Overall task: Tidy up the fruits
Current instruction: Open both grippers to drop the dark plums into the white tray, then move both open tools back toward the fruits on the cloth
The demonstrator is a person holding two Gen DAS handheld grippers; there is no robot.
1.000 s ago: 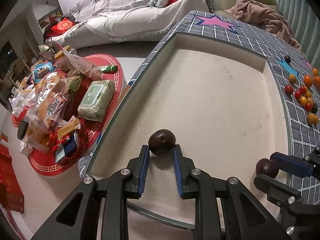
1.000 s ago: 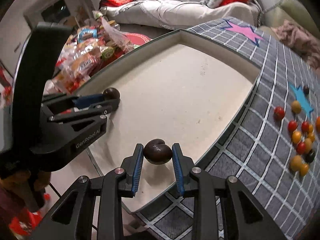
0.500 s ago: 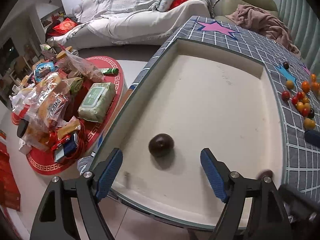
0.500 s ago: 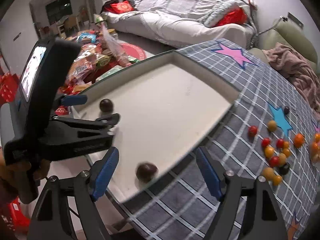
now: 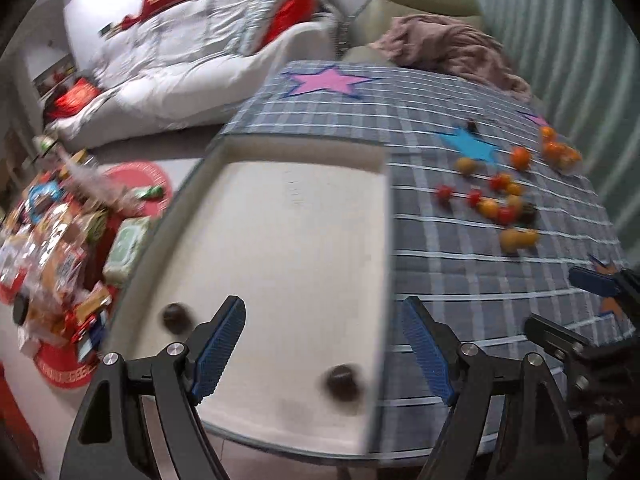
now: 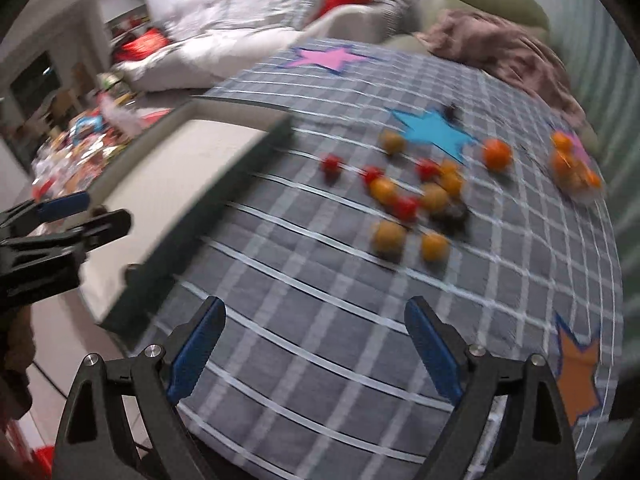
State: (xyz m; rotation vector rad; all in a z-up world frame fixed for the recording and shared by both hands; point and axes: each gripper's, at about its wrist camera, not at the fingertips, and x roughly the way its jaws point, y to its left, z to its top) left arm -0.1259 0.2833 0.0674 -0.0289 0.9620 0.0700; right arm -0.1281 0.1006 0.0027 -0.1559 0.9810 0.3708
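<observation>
Left gripper [image 5: 322, 346] pitched steeply downward, blue-padded fingers [image 5: 218, 346] spread wide, nothing between the jaws. Right gripper [image 6: 314, 354] at a similar downward pitch, jaws opening, gap between its blue pads [image 6: 430, 350] empty. Each gripper shows at the edge of the other's view: the right one's fingertips out past the left's right jaw, the left one's fingers out past the right's left jaw.

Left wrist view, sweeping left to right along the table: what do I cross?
Dark round fruit near the tray's left edge → second dark round fruit → cream tray's right rim → grey checked cloth → cluster of small red and orange fruits.
</observation>
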